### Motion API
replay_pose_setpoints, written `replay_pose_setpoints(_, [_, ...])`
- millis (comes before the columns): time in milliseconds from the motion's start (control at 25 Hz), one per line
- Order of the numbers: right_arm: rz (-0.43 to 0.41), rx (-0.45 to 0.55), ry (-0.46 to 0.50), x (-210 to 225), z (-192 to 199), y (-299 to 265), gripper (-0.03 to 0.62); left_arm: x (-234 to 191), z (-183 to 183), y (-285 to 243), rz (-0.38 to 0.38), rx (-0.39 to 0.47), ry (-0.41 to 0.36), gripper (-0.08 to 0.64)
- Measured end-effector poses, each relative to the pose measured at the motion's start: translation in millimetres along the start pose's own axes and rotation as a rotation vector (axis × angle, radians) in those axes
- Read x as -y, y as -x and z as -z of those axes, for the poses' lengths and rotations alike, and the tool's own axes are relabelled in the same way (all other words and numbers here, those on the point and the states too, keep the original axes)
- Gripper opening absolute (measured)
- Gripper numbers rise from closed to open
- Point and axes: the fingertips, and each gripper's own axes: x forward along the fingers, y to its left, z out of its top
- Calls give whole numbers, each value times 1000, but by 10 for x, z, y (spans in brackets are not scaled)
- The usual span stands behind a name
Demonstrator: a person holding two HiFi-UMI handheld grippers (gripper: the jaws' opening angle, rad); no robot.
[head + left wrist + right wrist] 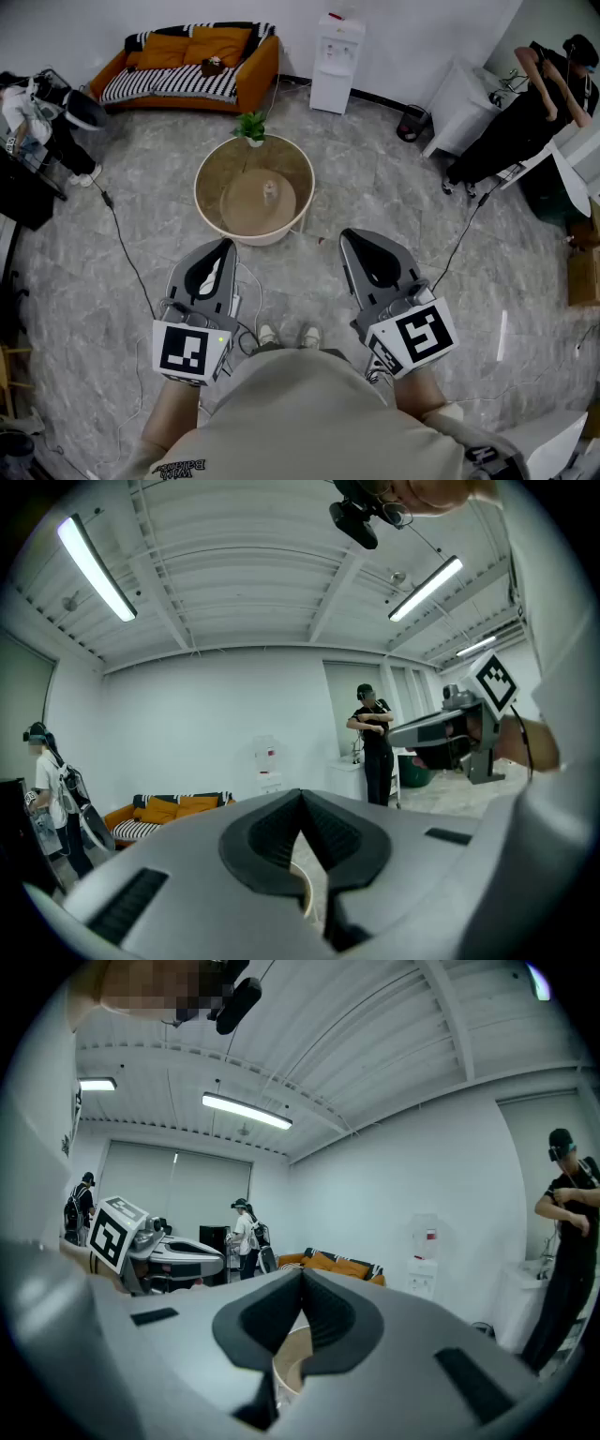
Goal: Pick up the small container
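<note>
My left gripper [228, 244] and right gripper [346, 236] both hold their fingers together on nothing, short of the round tabletop [208, 208]; I should open one before reaching the small container [270, 193] at its centre

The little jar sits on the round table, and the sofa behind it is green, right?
No. The sofa is orange, not green; the head view shows it. The little jar does sit on the round table.
</note>
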Motion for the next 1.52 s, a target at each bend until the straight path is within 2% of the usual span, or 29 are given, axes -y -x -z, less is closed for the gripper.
replay_pose_setpoints(320, [22,18,-38,129,-74,75,-4,75,-133,-24,8,14,-5,6])
replay_pose_setpoints(720, [4,-11,-35,265,148,184,-5,291,-83,-102,-5,-13,-4,6])
replay_pose_setpoints(960, [-10,-32,-34,492,280,349,-3,529,-88,-207,-15,-24,13,6])
replay_pose_setpoints(1120, [-15,-40,-40,655,403,498,-4,763,-58,-306,-11,-18,59,6])
replay_pose_setpoints(1280, [-17,-49,-52,820,502,569,-3,958,-55,-446,-3,-26,43,6])
replay_pose_setpoints(1520, [-5,-59,-72,976,619,450,-3,862,7,-666,-1,-28,36,6])
